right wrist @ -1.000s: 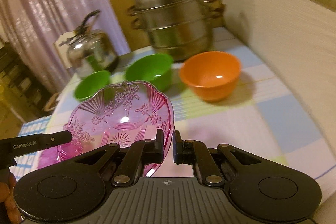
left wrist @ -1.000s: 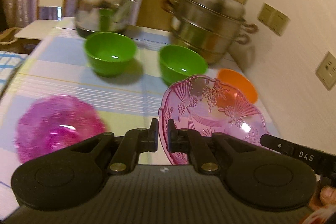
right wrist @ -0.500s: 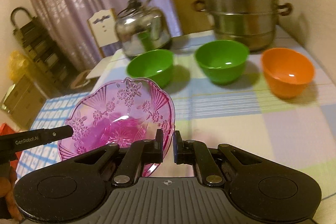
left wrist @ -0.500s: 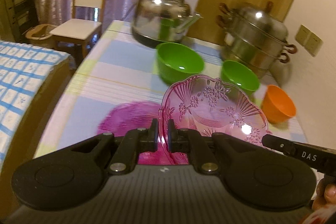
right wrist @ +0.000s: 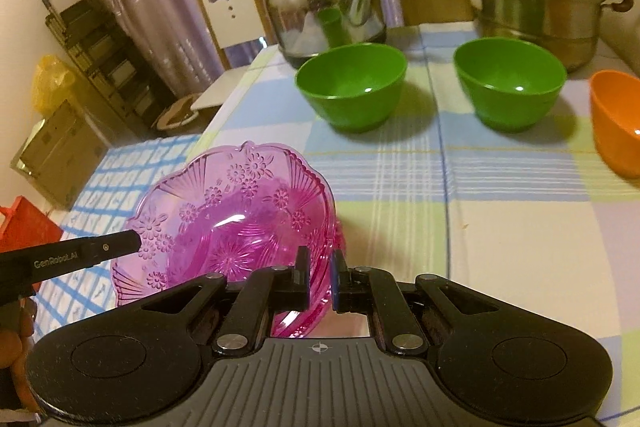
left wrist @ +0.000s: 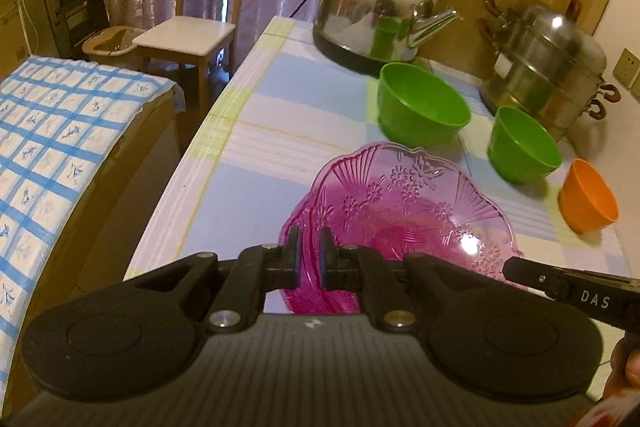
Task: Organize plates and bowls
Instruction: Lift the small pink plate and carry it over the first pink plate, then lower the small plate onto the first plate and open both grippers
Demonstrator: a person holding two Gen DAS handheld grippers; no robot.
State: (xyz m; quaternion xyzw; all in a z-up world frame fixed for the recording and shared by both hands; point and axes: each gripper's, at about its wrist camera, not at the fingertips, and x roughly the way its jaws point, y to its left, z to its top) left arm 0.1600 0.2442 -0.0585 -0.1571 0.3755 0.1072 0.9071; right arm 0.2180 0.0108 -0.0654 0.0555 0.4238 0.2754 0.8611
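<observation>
Gripping pink plate (left wrist: 404, 211) rim, both grippers (left wrist: 309, 255) (right wrist: 320, 273) level.

left hand-held gripper (left wrist: 309, 251) – clamped on pink plate (left wrist: 404, 215) rim | table (left wrist: 280, 131)

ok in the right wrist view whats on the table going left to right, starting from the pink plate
pink plate → steel kettle → left green bowl → right green bowl → orange bowl. The stacked steamer pot overlaps the right green bowl's span, so it is left out.
</observation>
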